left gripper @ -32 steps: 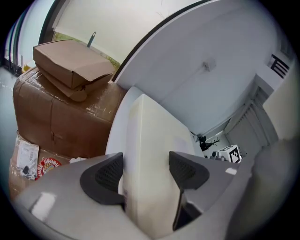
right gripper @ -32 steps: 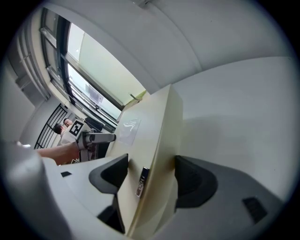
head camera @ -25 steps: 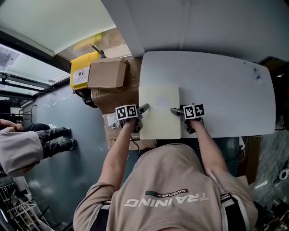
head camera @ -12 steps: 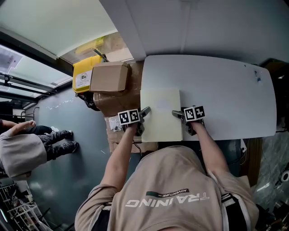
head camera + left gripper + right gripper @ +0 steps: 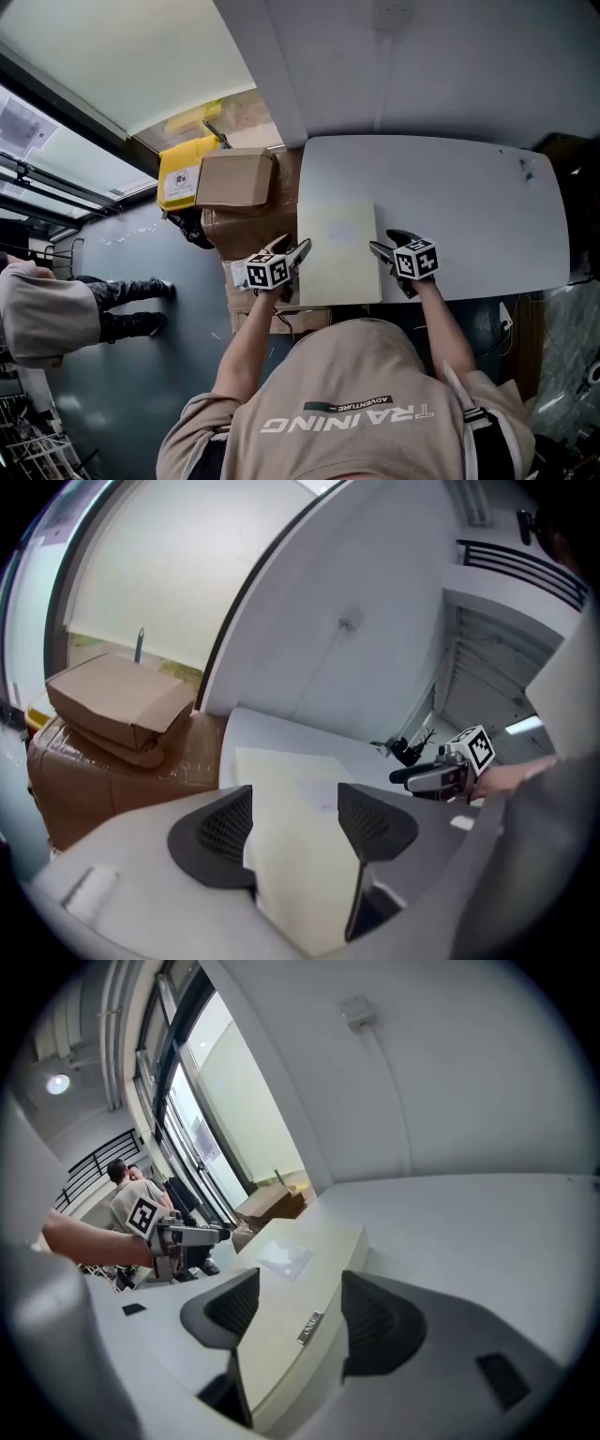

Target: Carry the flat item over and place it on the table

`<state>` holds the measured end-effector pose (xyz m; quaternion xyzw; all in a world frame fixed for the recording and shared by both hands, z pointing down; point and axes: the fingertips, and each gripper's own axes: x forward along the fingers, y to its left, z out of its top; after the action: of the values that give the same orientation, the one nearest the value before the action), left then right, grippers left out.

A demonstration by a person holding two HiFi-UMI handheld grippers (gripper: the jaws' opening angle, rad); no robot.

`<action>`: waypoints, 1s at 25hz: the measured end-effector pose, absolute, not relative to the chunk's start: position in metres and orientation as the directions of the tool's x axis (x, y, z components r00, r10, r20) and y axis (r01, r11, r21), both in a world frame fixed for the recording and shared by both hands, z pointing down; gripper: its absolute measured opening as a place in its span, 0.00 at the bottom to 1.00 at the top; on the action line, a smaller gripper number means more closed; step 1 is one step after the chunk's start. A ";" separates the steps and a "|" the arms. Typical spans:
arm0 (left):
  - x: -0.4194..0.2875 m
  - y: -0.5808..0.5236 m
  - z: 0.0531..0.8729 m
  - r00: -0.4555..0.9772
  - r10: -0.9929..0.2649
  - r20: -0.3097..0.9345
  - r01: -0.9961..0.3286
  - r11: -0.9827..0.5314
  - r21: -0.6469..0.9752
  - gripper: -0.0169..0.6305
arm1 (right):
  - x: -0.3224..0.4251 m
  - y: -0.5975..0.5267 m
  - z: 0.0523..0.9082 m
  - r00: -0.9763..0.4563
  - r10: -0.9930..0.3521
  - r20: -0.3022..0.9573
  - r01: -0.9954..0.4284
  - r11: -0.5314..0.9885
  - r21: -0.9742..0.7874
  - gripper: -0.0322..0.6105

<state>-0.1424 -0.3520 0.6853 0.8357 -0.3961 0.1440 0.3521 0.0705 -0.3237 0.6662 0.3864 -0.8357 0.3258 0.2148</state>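
Observation:
A flat cream panel (image 5: 337, 251) lies on the left end of the white table (image 5: 469, 197), its near edge at the table's front. My left gripper (image 5: 289, 248) stands open at the panel's left side and my right gripper (image 5: 390, 245) stands open at its right side. In the left gripper view the panel (image 5: 300, 855) runs between the spread jaws of the left gripper (image 5: 293, 808), with the right gripper (image 5: 441, 775) beyond. In the right gripper view the panel's thick edge (image 5: 291, 1316) sits between the parted jaws of the right gripper (image 5: 298, 1288).
Left of the table stands a wrapped brown stack (image 5: 246, 220) with a cardboard box (image 5: 232, 178) and a yellow box (image 5: 183, 173) on it. A person (image 5: 47, 314) stands at the far left on the grey floor. A white wall runs behind the table.
Both grippers have opened and drawn back a little from the panel's sides. The panel stays flat on the table. The head view has shifted slightly.

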 end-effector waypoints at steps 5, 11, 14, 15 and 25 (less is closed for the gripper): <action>-0.134 -0.336 0.619 0.700 -0.612 0.367 -0.714 -0.602 0.358 0.31 | 0.072 -0.307 0.610 -0.574 -0.642 0.509 -0.815 0.509 -0.276 0.19; -0.128 -0.311 0.522 0.736 -0.663 0.137 -0.677 -0.718 0.162 0.04 | 0.060 -0.290 0.525 -0.572 -0.780 0.253 -0.820 0.548 -0.164 0.07; -0.122 -0.298 0.491 0.752 -0.652 0.097 -0.659 -0.738 0.148 0.04 | 0.044 -0.278 0.491 -0.595 -0.776 0.209 -0.801 0.594 -0.074 0.07; -0.122 -0.296 0.482 0.749 -0.656 0.090 -0.662 -0.736 0.142 0.04 | 0.038 -0.275 0.481 -0.601 -0.773 0.203 -0.794 0.606 -0.042 0.07; -0.107 -0.285 0.412 0.739 -0.668 0.091 -0.674 -0.730 0.109 0.04 | 0.031 -0.260 0.377 -0.540 -0.839 0.065 -0.834 0.544 0.092 0.07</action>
<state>-0.1067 -0.2848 0.4119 0.9299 -0.3608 0.0225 0.0676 0.0305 -0.2604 0.3772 0.4770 -0.8771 -0.0247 0.0506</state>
